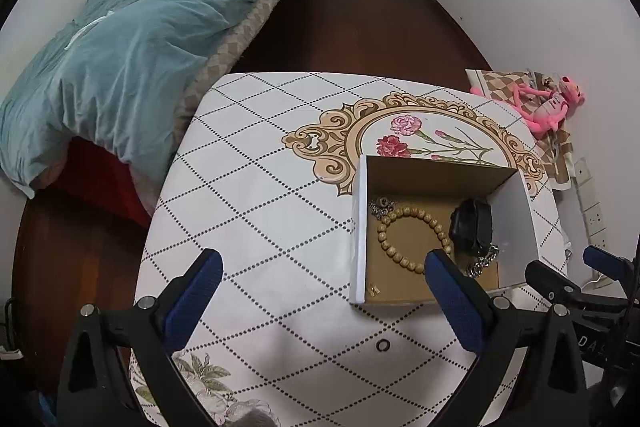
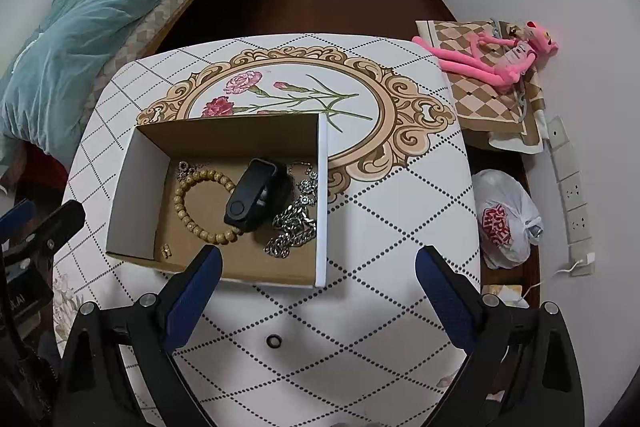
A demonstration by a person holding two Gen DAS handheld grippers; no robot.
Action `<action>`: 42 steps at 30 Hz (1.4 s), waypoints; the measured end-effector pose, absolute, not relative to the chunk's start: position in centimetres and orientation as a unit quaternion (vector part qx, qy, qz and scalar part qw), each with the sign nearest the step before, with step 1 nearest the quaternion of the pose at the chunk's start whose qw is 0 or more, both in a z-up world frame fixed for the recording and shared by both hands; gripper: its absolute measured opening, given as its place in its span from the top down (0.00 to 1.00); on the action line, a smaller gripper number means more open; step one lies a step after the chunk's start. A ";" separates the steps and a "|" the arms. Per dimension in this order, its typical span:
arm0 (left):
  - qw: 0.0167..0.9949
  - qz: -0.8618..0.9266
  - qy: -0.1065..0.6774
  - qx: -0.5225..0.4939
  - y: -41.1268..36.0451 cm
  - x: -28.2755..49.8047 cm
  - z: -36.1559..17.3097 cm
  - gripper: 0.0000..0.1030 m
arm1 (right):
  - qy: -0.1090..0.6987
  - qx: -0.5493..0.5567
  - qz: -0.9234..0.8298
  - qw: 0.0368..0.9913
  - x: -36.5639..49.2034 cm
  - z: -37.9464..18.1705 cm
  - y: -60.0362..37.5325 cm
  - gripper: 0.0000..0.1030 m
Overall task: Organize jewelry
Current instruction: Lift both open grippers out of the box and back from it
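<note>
Cardboard box (image 2: 224, 135), matt brown inside, white outside. Wooden bead bracelet (image 2: 192, 203); shiny metal chain (image 2: 292, 227) at its 3 o'clock. Black matt plastic band (image 2: 252, 199). Smooth printed tablecloth (image 2: 380, 227).

One box (image 2: 224, 135), one bead bracelet (image 2: 200, 203), one ring (image 2: 273, 340)

left gripper (image 1: 322, 281) | black frame, blue pads, 4 silver screws | right gripper (image 2: 318, 277) | same

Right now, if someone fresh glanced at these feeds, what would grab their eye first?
The open cardboard box on the patterned table, holding a wooden bead bracelet, a black band and silver chains. Then the small dark ring lying alone on the table outside the box, and the pink plush toy at far right.
</note>
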State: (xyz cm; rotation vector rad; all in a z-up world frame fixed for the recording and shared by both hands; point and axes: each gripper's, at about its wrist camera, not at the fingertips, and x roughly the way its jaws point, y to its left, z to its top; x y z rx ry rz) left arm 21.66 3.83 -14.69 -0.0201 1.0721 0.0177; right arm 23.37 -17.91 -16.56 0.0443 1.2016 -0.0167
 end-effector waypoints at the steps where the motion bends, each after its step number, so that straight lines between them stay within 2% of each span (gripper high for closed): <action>1: 0.861 0.011 0.508 -0.008 3.8 21.4 -14.5 0.00 | 0.564 0.020 -0.008 0.826 23.2 -16.5 -17.8 0.04; 10: 0.883 0.026 0.469 0.014 3.2 18.4 -11.4 0.00 | 0.523 0.017 -0.025 0.852 20.6 -13.4 -18.0 0.04; 28: 0.916 0.010 0.401 0.006 2.6 11.6 -4.0 0.00 | 0.417 0.024 -0.045 0.907 12.5 -3.8 -18.6 0.04; 37: 0.920 0.009 0.392 0.003 2.3 9.9 -3.2 0.00 | 0.399 0.034 -0.043 0.915 10.3 -2.0 -18.8 0.04; 42: 0.915 0.008 0.402 -0.022 2.7 9.9 -4.5 0.00 | 0.414 0.042 -0.031 0.909 10.3 -3.2 -18.8 0.04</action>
